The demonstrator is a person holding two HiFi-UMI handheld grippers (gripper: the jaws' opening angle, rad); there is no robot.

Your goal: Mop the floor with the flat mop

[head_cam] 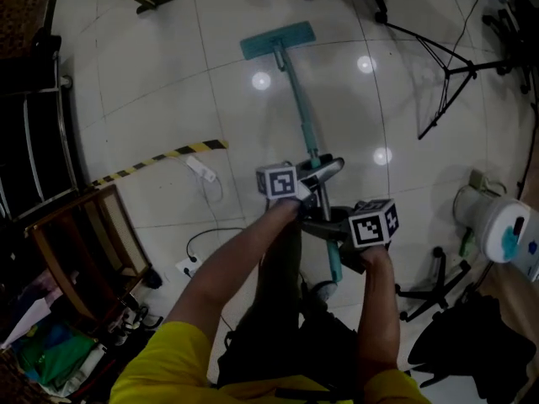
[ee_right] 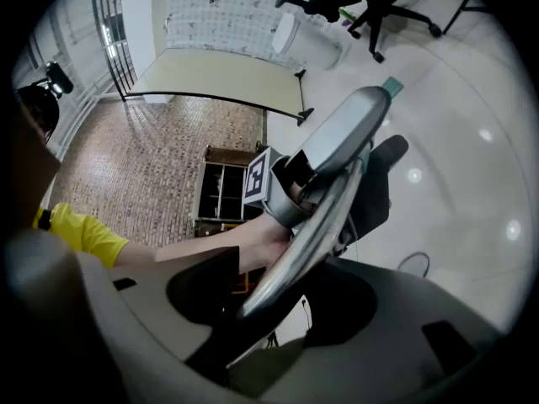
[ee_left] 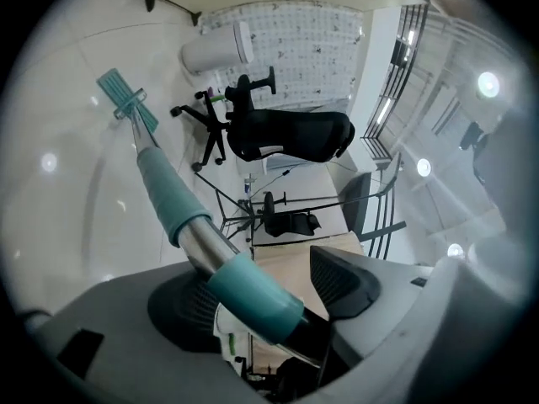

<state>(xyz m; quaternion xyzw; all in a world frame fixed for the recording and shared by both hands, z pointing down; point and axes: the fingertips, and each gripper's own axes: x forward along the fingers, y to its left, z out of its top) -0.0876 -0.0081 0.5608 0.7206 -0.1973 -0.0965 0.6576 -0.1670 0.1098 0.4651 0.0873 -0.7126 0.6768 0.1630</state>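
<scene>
Yellow short sleeves (head_cam: 160, 364) sit at the bottom edge of the head view, and the person's bare forearms (head_cam: 227, 268) reach forward from them to the mop. Pale, glossy tiled floor (head_cam: 168, 74) spreads all round the mop.

On it stands the flat mop (head_cam: 296, 91), with a long silver metal handle in teal sleeves that slants up toward the person. Its teal rectangular head (head_cam: 277, 40) lies flat on the tiles at the far end. A black office chair (ee_left: 290, 133) stands well apart from the mop.

The left gripper (head_cam: 317, 173) (ee_left: 261, 297) is clamped on the handle (ee_left: 189, 225) at a teal sleeve, on the side nearer the head. The right gripper (head_cam: 335, 236) (ee_right: 274, 297) is closed narrowly round the handle (ee_right: 324, 204) just behind it, nearer the handle's top end.

A black-and-yellow striped tape strip (head_cam: 160, 160) lies on the tiles left of the handle. A small white power strip (head_cam: 200, 168) lies between that tape and the handle.
</scene>
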